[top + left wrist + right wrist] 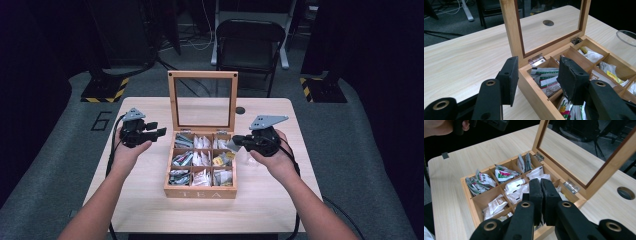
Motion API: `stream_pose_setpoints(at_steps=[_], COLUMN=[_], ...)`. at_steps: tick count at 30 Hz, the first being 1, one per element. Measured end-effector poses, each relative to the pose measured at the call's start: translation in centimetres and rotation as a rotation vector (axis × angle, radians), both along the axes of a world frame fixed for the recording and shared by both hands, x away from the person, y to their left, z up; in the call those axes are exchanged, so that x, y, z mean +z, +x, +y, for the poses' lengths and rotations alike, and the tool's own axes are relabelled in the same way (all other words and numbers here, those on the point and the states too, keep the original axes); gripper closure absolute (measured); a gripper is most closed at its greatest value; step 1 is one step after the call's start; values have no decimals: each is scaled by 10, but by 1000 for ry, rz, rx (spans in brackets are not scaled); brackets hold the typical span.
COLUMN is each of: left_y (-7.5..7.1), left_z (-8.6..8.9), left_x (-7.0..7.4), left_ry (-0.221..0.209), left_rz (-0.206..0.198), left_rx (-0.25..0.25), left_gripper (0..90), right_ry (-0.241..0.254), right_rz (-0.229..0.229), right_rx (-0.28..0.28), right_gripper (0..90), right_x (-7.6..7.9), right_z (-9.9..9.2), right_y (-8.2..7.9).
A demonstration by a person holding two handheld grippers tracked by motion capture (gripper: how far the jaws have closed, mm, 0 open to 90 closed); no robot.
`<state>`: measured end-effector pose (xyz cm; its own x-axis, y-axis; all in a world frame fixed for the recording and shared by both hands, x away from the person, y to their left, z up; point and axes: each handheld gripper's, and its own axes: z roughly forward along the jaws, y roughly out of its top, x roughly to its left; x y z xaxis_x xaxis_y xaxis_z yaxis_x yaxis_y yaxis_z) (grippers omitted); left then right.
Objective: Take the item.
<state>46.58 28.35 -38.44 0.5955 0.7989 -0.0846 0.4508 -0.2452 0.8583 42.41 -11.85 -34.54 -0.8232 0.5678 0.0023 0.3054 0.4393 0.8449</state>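
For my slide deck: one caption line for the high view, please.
Open wooden tea box of sachets between the left gripper and shut right gripper.

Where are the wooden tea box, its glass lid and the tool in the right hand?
tea box (200,192), high view, front wall with lettering.
glass lid (202,75), high view, top of its wooden frame.
right tool (541,195), right gripper view, between its closed tips.

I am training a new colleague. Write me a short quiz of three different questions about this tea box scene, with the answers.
1. True or false: the tea box has its lid shut.
2. Which has its jaws pressed together: (a) left gripper, (b) right gripper?
3. Fill in: the box front carries the word ____.

Key: 1. False; the glass-paned lid stands upright. 2. (b); the left one's pads stand apart with nothing between them. 3. TEA.
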Motion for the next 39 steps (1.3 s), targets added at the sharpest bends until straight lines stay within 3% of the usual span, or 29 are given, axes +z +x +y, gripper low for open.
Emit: stream_pose_setpoints(at_steps=[10, 20, 25, 39], left_y=[-1, -1, -1, 0], left_z=[1, 1, 3, 4], left_x=[0, 1, 1, 0], left_ry=[4, -11, 1, -1], left_rz=[2, -5, 4, 3], left_rx=[-1, 2, 22, 26], left_gripper=[503, 420, 370, 368], right_ry=[-10, -20, -29, -62], right_rz=[-5, -9, -16, -16], right_rx=[-54, -118, -148, -207], right_gripper=[876, 877, 876, 873], right_x=[4, 9, 8, -2], right_z=[-15, -37, -44, -59], right_y=[9, 19, 23, 31])
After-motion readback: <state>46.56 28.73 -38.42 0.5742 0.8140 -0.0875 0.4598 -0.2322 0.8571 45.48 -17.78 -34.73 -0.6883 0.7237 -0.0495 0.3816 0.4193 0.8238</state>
